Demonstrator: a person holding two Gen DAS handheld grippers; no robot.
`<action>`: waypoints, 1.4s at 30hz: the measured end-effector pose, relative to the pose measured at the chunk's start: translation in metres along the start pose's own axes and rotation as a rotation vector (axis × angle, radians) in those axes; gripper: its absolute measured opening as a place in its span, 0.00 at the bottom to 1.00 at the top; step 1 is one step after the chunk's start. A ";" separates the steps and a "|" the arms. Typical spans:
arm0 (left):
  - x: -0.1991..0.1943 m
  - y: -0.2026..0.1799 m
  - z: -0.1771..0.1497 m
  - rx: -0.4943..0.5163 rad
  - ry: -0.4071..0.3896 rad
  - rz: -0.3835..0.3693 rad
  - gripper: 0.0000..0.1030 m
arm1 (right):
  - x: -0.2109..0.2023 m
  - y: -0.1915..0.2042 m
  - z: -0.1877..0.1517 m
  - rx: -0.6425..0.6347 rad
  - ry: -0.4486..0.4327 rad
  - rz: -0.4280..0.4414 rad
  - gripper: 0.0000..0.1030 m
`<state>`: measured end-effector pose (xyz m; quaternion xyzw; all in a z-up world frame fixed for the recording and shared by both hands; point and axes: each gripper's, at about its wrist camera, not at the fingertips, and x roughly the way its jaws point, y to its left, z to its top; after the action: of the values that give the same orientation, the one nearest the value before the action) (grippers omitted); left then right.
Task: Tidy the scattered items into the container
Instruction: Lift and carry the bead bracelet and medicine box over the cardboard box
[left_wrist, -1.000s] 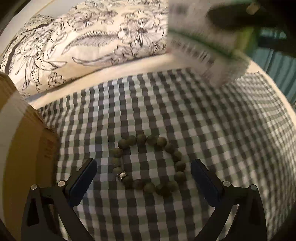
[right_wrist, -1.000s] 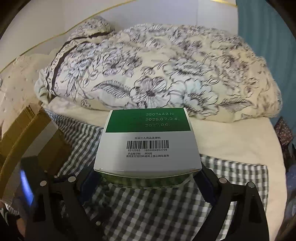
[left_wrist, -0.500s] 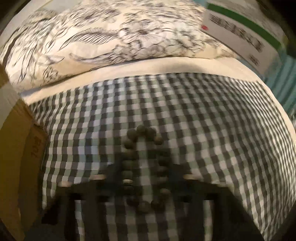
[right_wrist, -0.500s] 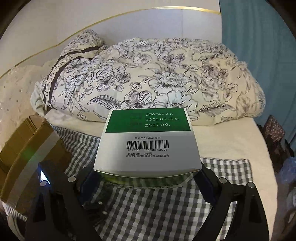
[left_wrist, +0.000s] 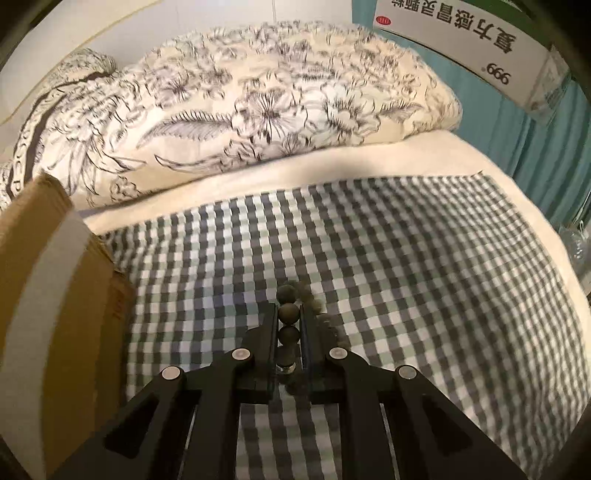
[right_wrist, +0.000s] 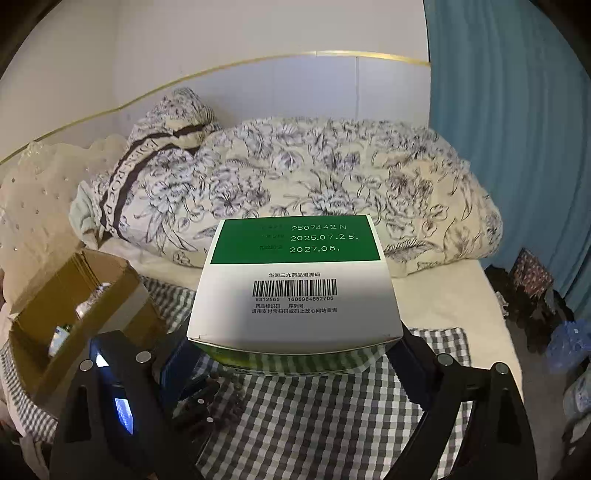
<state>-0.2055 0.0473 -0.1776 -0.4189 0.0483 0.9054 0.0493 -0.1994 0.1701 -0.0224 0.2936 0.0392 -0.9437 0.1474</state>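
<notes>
Your left tool (left_wrist: 289, 325) is clamped on the bead bracelet (left_wrist: 288, 314): its jaws have just closed in, and a row of dark beads now sits pinched between the two black fingers (left_wrist: 269, 332), with a few more beads bunched just past the tips and trailing off to the right. The bracelet looks raised a little above the checked cloth (left_wrist: 406, 266), though the blur there makes it hard to tell whether the loose end touches the fabric. Your right tool (right_wrist: 295, 343) grips the green-and-white medicine box (right_wrist: 295, 288) across its width, jaws spread wide against its two sides, the barcode face turned up toward the camera. In the left wrist view that same box (left_wrist: 461, 40) shows at the top right, well above the bed. The cardboard box (right_wrist: 74, 306) stands open at the left edge of the cloth, beside the floral quilt (right_wrist: 314, 177), and apart from both tools.
</notes>
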 end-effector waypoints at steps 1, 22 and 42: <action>-0.007 0.001 0.000 -0.002 -0.011 0.000 0.10 | -0.006 0.002 0.001 -0.001 -0.008 -0.001 0.89; -0.157 0.028 0.012 -0.063 -0.259 0.022 0.10 | -0.104 0.038 0.018 -0.007 -0.141 -0.028 0.89; -0.266 0.057 0.009 -0.103 -0.420 0.077 0.10 | -0.159 0.065 0.025 -0.012 -0.219 -0.021 0.89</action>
<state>-0.0488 -0.0213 0.0342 -0.2211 0.0068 0.9752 0.0024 -0.0685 0.1450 0.0891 0.1877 0.0314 -0.9713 0.1425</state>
